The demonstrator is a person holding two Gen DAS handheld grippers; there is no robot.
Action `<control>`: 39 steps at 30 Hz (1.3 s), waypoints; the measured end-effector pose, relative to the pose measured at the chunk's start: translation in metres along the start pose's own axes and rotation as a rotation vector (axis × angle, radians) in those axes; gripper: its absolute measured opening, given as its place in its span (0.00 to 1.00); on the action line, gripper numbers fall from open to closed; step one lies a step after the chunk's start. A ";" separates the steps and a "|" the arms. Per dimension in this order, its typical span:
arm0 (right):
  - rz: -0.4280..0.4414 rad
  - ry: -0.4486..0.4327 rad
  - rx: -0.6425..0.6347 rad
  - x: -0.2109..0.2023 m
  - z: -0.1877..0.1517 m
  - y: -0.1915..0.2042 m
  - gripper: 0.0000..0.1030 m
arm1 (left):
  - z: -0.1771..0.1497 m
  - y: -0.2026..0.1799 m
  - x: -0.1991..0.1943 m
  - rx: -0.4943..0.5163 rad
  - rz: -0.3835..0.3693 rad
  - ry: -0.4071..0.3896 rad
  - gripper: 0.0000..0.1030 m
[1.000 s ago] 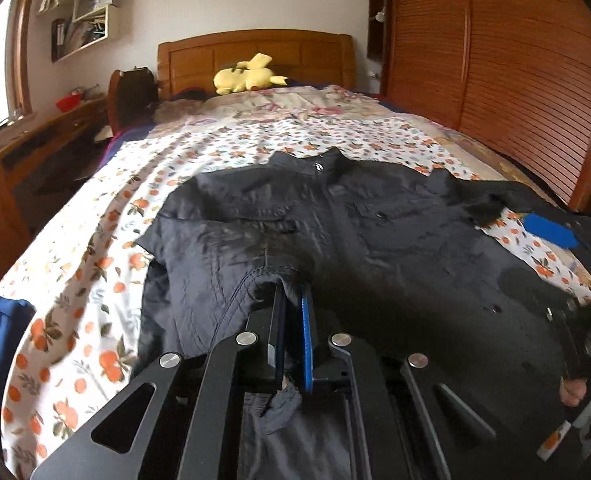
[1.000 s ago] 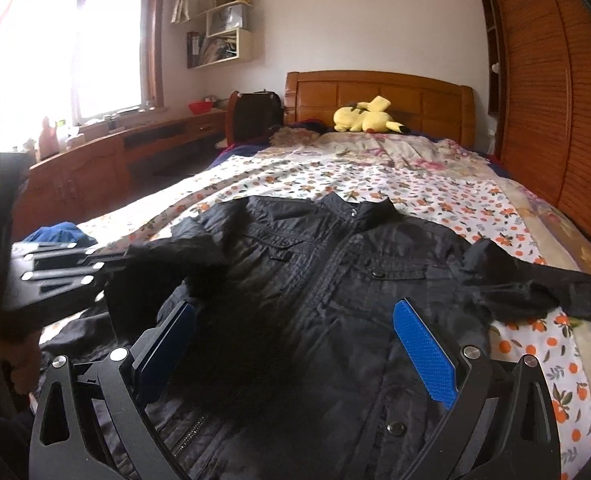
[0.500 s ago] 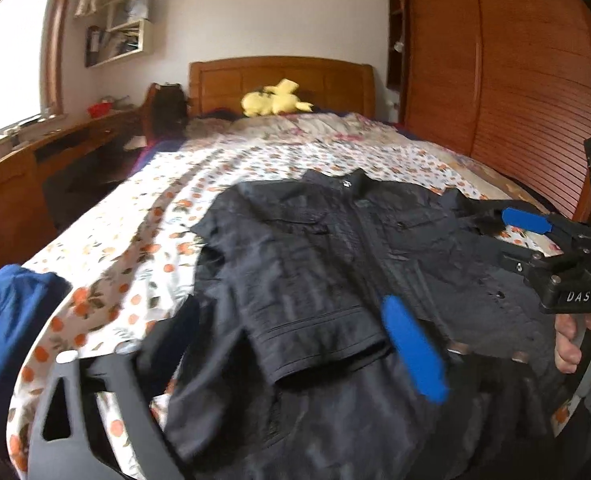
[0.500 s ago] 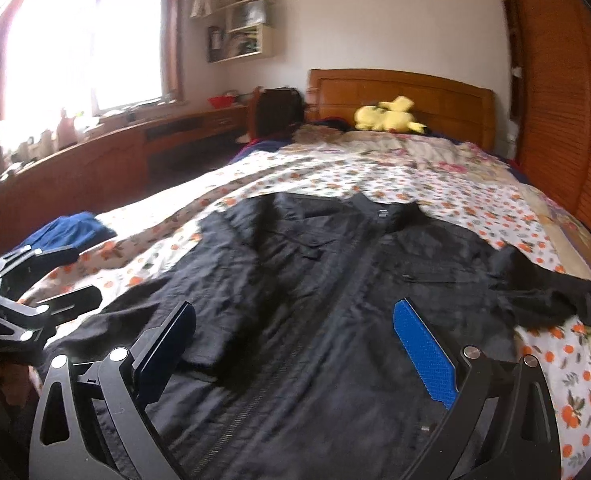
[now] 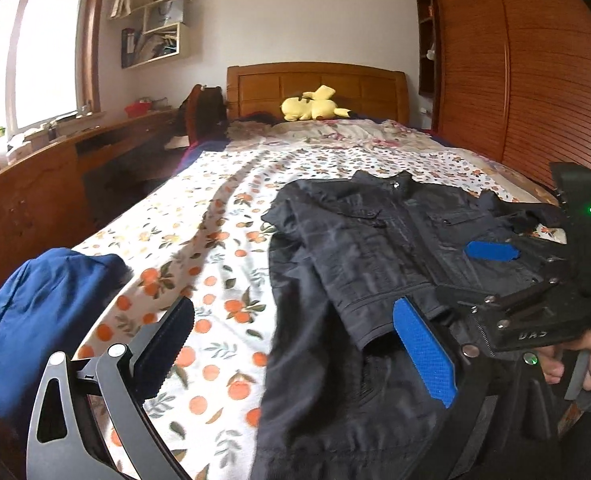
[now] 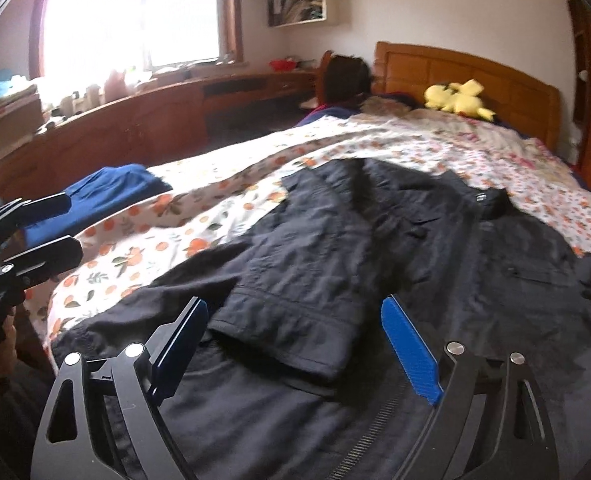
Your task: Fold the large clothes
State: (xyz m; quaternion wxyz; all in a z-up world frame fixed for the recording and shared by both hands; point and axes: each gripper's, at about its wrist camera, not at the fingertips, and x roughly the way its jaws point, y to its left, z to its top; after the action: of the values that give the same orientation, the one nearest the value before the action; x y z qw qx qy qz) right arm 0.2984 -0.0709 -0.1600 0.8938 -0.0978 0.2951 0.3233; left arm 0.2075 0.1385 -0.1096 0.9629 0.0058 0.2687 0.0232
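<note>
Bed (image 5: 223, 216): wide, covered by a white sheet printed with oranges, wooden headboard at the far end
Black jacket (image 5: 375, 240): spread front-up on the sheet toward the near end of the bed, collar pointing to the headboard, zip running down the middle; one sleeve (image 6: 295, 300) folded across the chest, cuff lying near the zip; the other sleeve stretched out sideways at the jacket's far edge
Blue garment (image 5: 43, 312): bunched at the near edge of the bed, well apart from the jacket
Yellow plush toy (image 5: 315, 106): lying against the headboard
Left gripper (image 5: 295, 344): spread as wide as it goes, just opened, nothing gripped; one blue pad over the jacket's hem, the dark finger over bare sheet
Right gripper (image 6: 295, 344): wide apart though just narrowed a little, gripping nothing; folded cuff in line between the two fingers, pads clear of the cloth
Hand (image 5: 583, 360): wrapped round the right gripper's handle, only fingers visible at the frame edge
</note>
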 end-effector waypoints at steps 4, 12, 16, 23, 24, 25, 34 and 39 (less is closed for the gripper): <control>0.044 0.040 -0.027 0.021 0.001 0.018 0.80 | -0.006 0.011 -0.005 -0.008 0.013 0.004 0.97; 0.078 0.154 -0.087 0.062 -0.007 0.040 0.73 | -0.011 0.022 -0.012 -0.018 0.022 -0.001 0.97; 0.068 0.225 -0.090 0.080 -0.014 0.040 0.46 | -0.011 0.022 -0.015 -0.023 0.018 -0.008 0.97; 0.058 0.190 -0.101 0.071 -0.013 0.040 0.13 | -0.011 0.017 -0.017 -0.019 0.024 -0.015 0.97; 0.057 0.183 -0.100 0.069 -0.013 0.040 0.09 | -0.010 0.018 -0.017 -0.019 0.023 -0.015 0.97; 0.058 0.176 -0.096 0.066 -0.012 0.038 0.08 | -0.010 0.017 -0.017 -0.020 0.020 -0.016 0.97; 0.047 0.048 -0.013 0.012 0.002 0.005 0.04 | -0.005 0.000 -0.013 -0.025 -0.008 -0.027 0.97; 0.025 -0.035 0.038 -0.031 0.009 -0.019 0.04 | 0.001 -0.017 -0.011 -0.018 -0.027 -0.044 0.97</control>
State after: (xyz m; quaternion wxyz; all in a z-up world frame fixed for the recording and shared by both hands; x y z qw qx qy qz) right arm 0.2954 -0.0982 -0.1348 0.8965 -0.0713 0.2865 0.3303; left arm 0.1997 0.1209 -0.1035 0.9689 -0.0059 0.2471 0.0123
